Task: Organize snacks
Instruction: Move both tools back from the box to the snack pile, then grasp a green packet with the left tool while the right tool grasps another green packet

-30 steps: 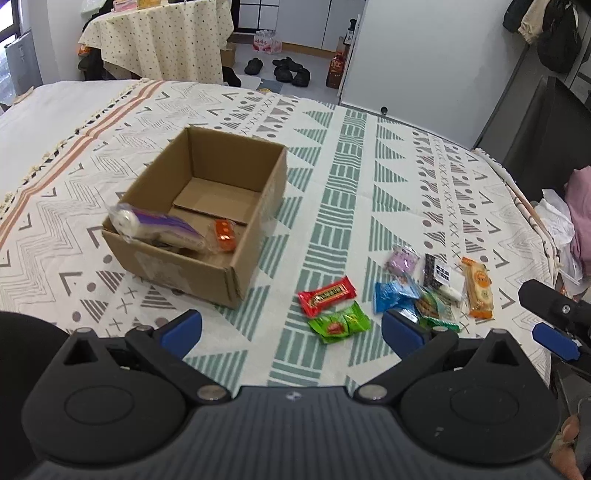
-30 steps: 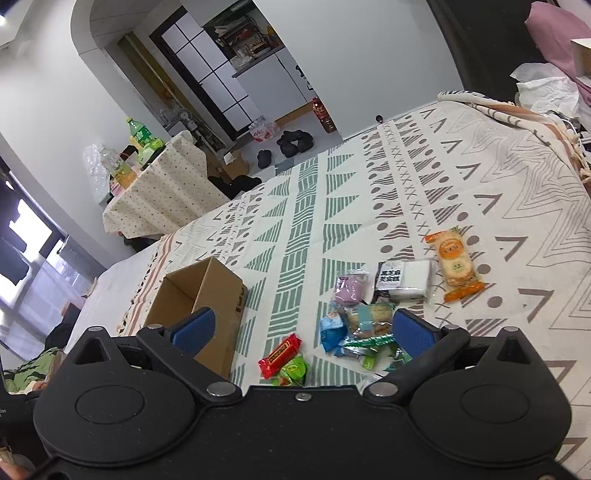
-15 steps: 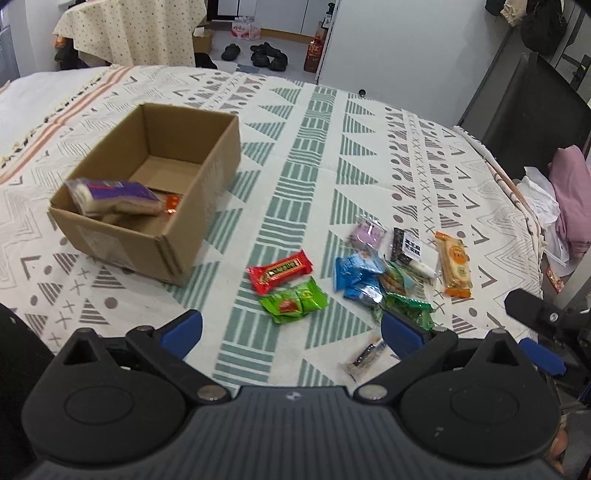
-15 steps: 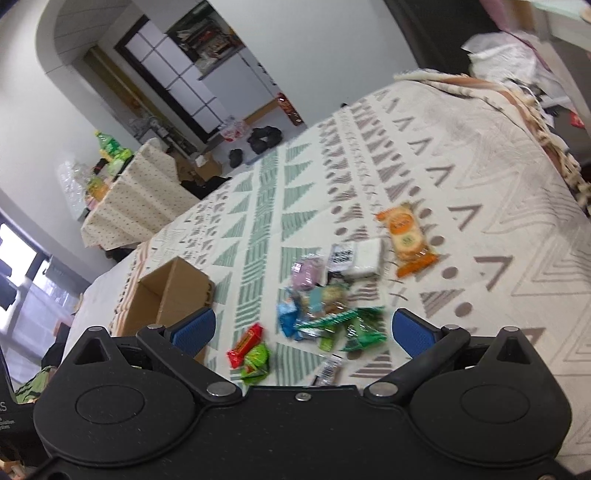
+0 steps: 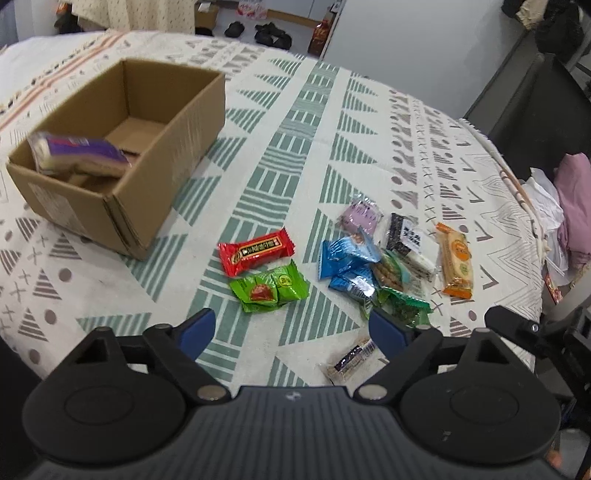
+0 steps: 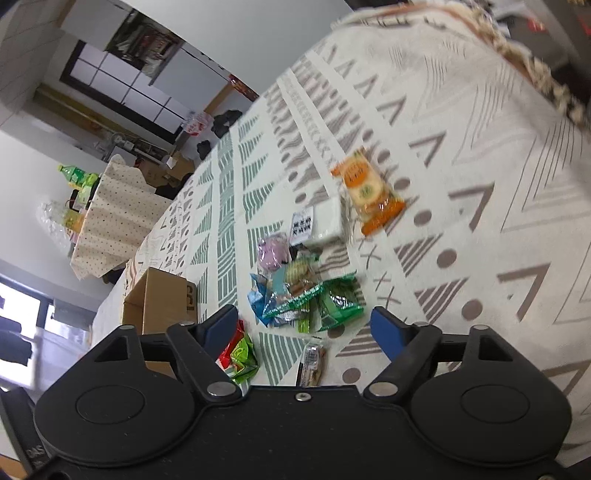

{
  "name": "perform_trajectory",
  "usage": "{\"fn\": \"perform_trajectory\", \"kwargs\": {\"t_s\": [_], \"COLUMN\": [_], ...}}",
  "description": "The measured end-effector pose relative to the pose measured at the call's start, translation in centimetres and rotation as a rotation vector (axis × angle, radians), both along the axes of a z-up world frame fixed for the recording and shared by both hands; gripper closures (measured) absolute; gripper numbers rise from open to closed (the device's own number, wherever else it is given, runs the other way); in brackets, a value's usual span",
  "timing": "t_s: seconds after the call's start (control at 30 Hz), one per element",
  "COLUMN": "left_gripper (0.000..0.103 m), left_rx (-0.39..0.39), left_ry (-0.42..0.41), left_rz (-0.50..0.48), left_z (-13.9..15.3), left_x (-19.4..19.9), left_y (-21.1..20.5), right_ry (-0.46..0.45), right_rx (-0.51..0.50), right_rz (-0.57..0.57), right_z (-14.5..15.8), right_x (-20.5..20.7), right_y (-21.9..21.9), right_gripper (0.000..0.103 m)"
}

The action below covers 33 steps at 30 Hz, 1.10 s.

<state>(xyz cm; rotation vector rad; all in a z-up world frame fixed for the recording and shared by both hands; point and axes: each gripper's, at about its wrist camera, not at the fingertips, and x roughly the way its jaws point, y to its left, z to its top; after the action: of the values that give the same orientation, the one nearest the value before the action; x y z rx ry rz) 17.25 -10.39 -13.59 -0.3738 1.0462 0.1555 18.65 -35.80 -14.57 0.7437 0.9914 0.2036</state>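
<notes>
A cardboard box [image 5: 147, 192] sits on the patterned cloth at the left, holding a purple-wrapped snack [image 5: 79, 153]. A red bar [image 5: 255, 252], a green packet [image 5: 270, 290], blue packets [image 5: 345, 254], a purple packet [image 5: 360, 216], a black-and-white pack [image 5: 406, 240], an orange cracker pack [image 5: 456, 260] and a small clear bar [image 5: 351, 360] lie loose to its right. My left gripper [image 5: 291, 330] is open and empty above the near snacks. My right gripper [image 6: 304, 326] is open and empty over the green packets [image 6: 328, 299]; its body shows in the left wrist view [image 5: 517, 326].
The bed's right edge with a fringe [image 5: 517, 184] drops off beside a dark chair [image 5: 535, 103] and pink clothes [image 5: 572, 206]. A draped table with bottles [image 6: 107, 218] stands beyond the bed. Shoes [image 5: 269, 31] lie on the floor.
Both grippers have moved closer to the loose snack pile and tilted down. The box has shifted left in the left wrist view. Both stay open and empty.
</notes>
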Motion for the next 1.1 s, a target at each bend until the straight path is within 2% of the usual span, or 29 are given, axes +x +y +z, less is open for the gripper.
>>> {"fn": "perform_trajectory", "kwargs": {"t_s": [0.13,0.53,0.7,0.87,0.9,0.93,0.97,1.0,1.03,1.1], "left_gripper": [0.017,0.018,0.031,0.039,0.044,0.048,0.062,0.065,0.066,0.072], "left_rx": [-0.008,-0.022,-0.055,-0.039,-0.041,-0.039,-0.041,-0.035,-0.041,-0.058], "left_ry": [0.026,0.077,0.111,0.11,0.107,0.104,0.104,0.111,0.109,0.107], "left_rz": [0.022,0.085,0.085,0.09,0.091,0.088,0.08,0.078,0.082,0.09], "left_z": [-1.4,-5.3,-6.6,-7.0,-7.0,-6.9,-6.9,-6.8,-6.7,-6.4], "left_x": [1.0,3.9,4.7,5.0,5.0,5.1,5.1,5.2,5.1,5.0], "left_y": [0.4,2.4,2.4,2.4,2.4,2.4,2.4,2.4,2.5,2.7], "right_ry": [0.055,0.117,0.122,0.114,0.11,0.108,0.109,0.11,0.113,0.133], "right_rx": [0.033,-0.037,-0.113,-0.229,-0.244,-0.26,-0.273,-0.281,-0.283,-0.288], "right_rz": [-0.011,0.001,0.025,0.064,0.077,0.089,0.101,0.113,0.126,0.144], "right_z": [-1.4,-3.4,-3.8,-4.1,-4.1,-4.2,-4.3,-4.4,-4.6,-5.0], "right_x": [0.7,3.6,4.7,5.6,5.7,5.8,5.9,5.9,5.9,5.9], "right_y": [0.1,1.8,2.9,4.5,4.9,5.2,5.5,5.7,5.9,6.0], "right_gripper": [0.034,0.035,0.035,0.036,0.036,0.039,0.04,0.045,0.057,0.073]}}
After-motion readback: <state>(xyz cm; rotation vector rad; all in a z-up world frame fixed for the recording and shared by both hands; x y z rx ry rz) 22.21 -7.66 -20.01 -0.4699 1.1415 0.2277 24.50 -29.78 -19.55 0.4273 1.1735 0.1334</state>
